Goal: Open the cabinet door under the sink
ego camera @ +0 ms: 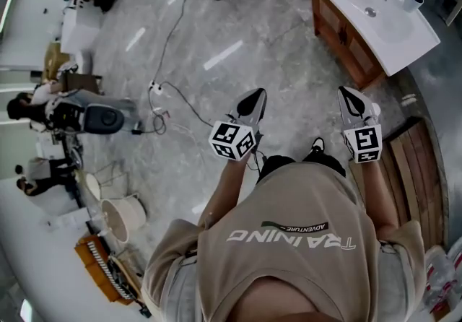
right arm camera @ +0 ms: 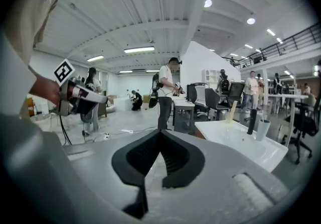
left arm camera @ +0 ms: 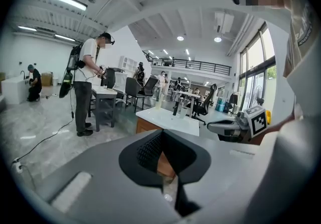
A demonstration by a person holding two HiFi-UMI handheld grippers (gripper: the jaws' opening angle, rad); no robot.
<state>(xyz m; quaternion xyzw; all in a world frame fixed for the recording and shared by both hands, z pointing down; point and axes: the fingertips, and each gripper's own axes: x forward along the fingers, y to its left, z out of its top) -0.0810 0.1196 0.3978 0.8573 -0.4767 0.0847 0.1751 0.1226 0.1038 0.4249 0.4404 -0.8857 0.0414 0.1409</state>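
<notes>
The sink vanity (ego camera: 361,6) stands at the top right, a white basin top over a brown wooden cabinet (ego camera: 338,26) whose doors are closed. My left gripper (ego camera: 254,99) and right gripper (ego camera: 351,97) are held side by side over the grey floor, well short of the cabinet, both shut and empty. The left gripper view has its jaws (left arm camera: 161,136) together, with the vanity (left arm camera: 168,120) ahead and the right gripper (left arm camera: 235,127) beside it. From the right gripper view, the shut jaws (right arm camera: 160,133) point past the basin (right arm camera: 246,147), on which stand a black tap (right arm camera: 251,120) and a cup (right arm camera: 262,128).
A cable (ego camera: 170,89) runs over the floor to the left of the grippers. Wooden boards (ego camera: 415,169) lie at the right. Buckets (ego camera: 123,216) and gear stand at the lower left. A person (left arm camera: 88,82) stands by a desk (left arm camera: 103,100) beyond the vanity.
</notes>
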